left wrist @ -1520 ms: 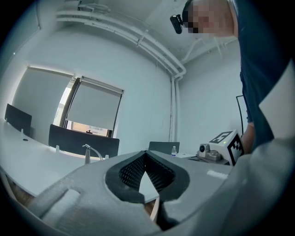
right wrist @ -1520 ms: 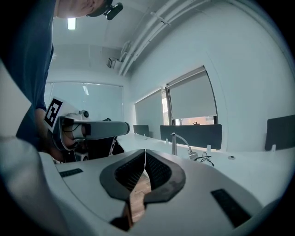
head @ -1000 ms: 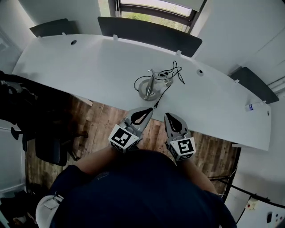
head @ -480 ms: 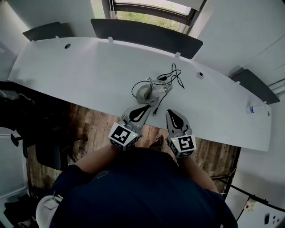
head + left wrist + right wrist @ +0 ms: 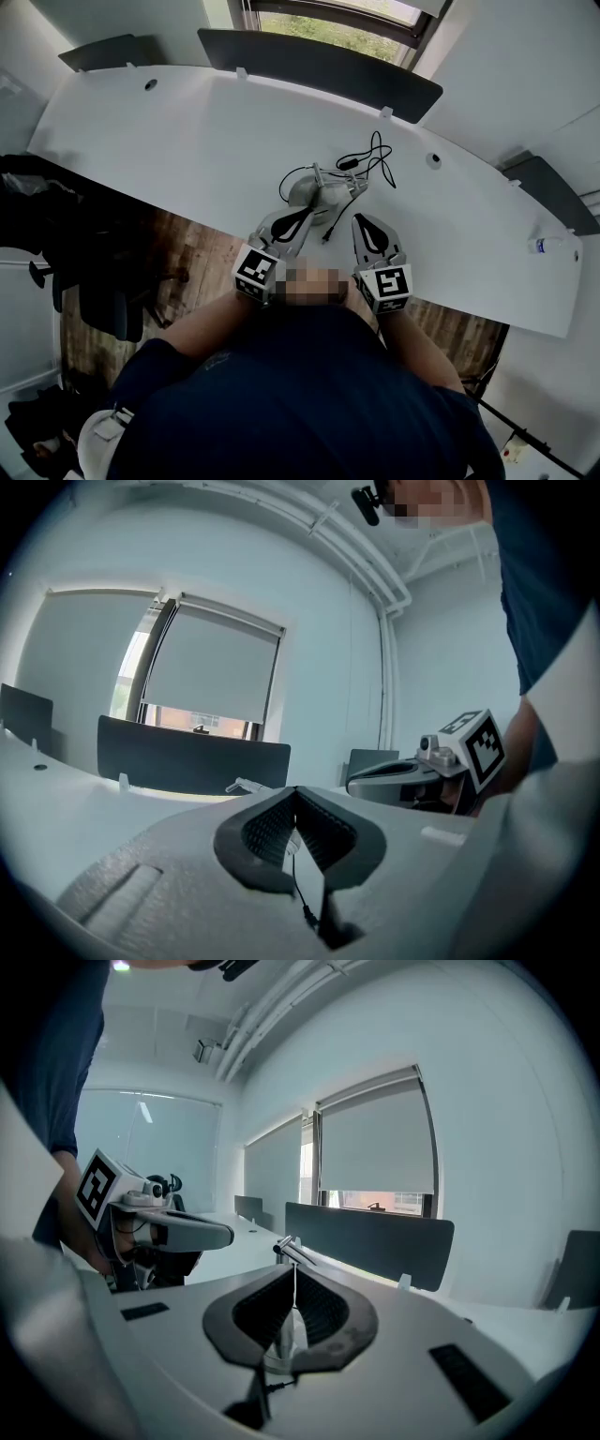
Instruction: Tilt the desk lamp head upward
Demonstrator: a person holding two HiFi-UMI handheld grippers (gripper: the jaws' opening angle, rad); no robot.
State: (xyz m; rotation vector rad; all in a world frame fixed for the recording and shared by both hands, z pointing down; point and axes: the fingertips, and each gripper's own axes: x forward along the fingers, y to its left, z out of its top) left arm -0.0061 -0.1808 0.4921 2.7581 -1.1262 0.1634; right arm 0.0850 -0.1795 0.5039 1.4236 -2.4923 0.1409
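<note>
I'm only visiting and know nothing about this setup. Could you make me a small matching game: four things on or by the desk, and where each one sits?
Things
1. desk lamp
2. black cable
3. small bottle
4. long dark divider panel

Places
a. at the far right end of the desk
b. upright along the desk's far edge
c. close to the desk's near edge, about midway along
d. looped on the desktop just beyond the lamp

Pairs: 1-c, 2-d, 3-a, 4-b
</note>
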